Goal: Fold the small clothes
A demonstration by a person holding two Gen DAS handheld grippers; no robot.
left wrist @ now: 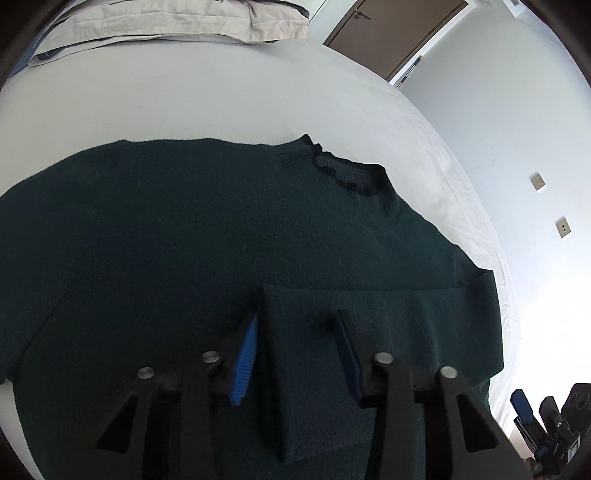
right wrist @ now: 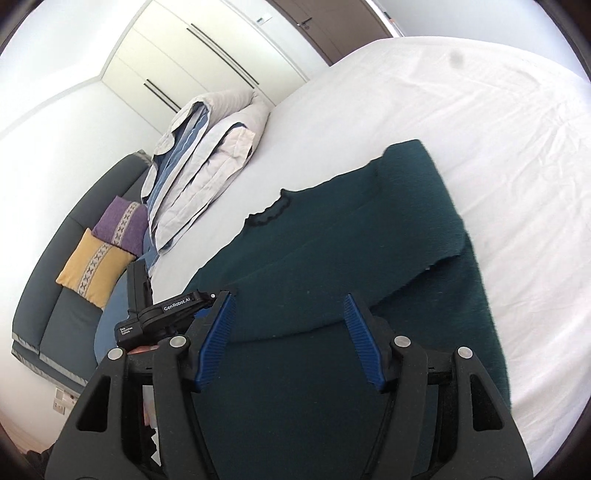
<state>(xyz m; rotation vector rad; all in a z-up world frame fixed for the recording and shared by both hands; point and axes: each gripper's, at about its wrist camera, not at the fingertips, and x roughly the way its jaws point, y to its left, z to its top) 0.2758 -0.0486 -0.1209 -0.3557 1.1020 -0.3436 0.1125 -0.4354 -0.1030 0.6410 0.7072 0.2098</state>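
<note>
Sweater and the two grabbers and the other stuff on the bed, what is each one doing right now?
Sweater: spread flat on the bed, one sleeve folded across its front.
Sleeve: lying over the sweater's body, its end between the left gripper's fingers.
Left gripper: open around the sleeve end, not pinching.
Right gripper: open, empty, above the sweater.
Duvet: folded, stacked at the bed's head.
Door: closed.
</note>
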